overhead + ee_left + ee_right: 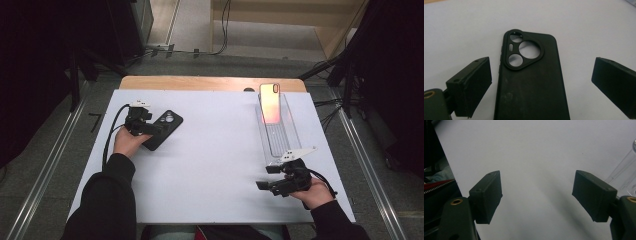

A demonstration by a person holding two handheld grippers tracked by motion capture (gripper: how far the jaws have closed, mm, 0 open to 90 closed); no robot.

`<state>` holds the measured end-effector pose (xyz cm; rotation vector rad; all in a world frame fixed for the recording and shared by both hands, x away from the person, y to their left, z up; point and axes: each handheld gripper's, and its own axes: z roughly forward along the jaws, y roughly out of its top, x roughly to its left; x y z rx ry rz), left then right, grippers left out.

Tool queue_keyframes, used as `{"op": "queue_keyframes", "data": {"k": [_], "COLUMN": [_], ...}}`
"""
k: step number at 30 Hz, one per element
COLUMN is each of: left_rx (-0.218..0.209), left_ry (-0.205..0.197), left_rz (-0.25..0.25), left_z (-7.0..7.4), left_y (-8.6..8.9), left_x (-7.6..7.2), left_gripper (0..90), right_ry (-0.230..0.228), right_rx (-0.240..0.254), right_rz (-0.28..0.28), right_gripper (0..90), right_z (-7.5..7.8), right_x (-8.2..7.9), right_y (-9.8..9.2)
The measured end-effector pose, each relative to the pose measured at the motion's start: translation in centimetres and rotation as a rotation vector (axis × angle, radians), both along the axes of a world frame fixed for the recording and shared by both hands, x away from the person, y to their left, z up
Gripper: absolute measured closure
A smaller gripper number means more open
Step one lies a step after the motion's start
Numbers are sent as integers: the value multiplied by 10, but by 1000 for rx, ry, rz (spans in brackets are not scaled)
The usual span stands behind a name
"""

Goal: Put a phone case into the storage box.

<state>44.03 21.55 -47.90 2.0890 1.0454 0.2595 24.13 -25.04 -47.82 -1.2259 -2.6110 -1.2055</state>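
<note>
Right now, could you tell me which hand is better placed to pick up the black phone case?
Left. The left claw is open with the black phone case lying between its jaws, not yet gripped. The right claw is open over bare white table, beside the clear tray, far from the case.

White table (215,165), wooden strip at its far edge. Far left: black phone case (165,129) lying flat, camera cutout toward the far side; left gripper (150,129) over its near-left part, hand (127,142) behind it. Right side: clear tray (292,135) running near to far, a pinkish phone (270,103) leaning at its far end. Right gripper (265,177) near the tray's near end, jaws apart, pointing left, nothing between them.
</note>
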Motion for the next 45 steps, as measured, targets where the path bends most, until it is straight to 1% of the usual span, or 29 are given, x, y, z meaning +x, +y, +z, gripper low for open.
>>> {"op": "queue_keyframes", "data": {"k": [2, 5, 6, 9, 12, 13, 15, 17, 18, 21, 23, 24, 26, 29, 32, 34, 36, 45], "left_rx": [4, 27, 26, 44, 59, 80, 118, 136, 140, 153, 153, 161, 195, 194, 191, 184, 175, 178], "left_ry": [6, 14, 12, 5, 20, 29, 3, -6, -6, -27, -46, -50, -61, -61, -65, -72, -79, -75], "left_rz": [-5, -2, 0, 2, 6, 1, -16, -17, -16, -15, -15, -10, -13, -6, 2, 12, 16, 17], "left_z": [-4, -9, -10, -14, -19, -21, -23, -23, -24, -25, -27, -28, -28, -28, -28, -27, -27, -26], "left_y": [-1, -1, -1, 0, -1, -1, -3, -5, -6, -6, -7, -8, -11, -11, -10, -10, -9, -8], "left_x": [0, -1, 0, -1, 0, 0, -3, -3, -4, -5, -7, -8, -9, -9, -10, -10, -11, -11], "left_gripper": [33, 33, 33, 33, 34, 34, 36, 36, 36, 35, 35, 36, 36, 37, 52, 77, 126, 141], "right_ry": [3, 1, 2, 2, -1, 0, 1, 5, 11, 11, -3, -7, -9, -13, -13, -15, -11, -19], "right_rx": [-3, -6, -5, -6, -5, -5, -4, -3, -2, 2, 6, 4, 3, -8, -4, -2, -3, -3], "right_rz": [1, 0, 0, -2, 0, 1, 1, -4, -12, -20, -17, -16, -12, -6, -9, -8, -8, 1], "right_gripper": [219, 219, 219, 218, 219, 219, 219, 219, 219, 218, 219, 219, 219, 218, 218, 218, 219, 219], "right_z": [0, 0, 0, 0, 0, 0, 0, 0, 0, 0, 0, 1, 1, 0, 0, 0, 0, 0], "right_x": [-1, -1, -1, 0, 0, 0, 0, 0, 0, 1, 0, 0, 0, 0, -1, -1, -1, -1], "right_y": [0, 0, 0, 0, 0, 0, 0, 0, 0, -1, -1, 0, 0, 1, 1, 1, 1, 2]}}
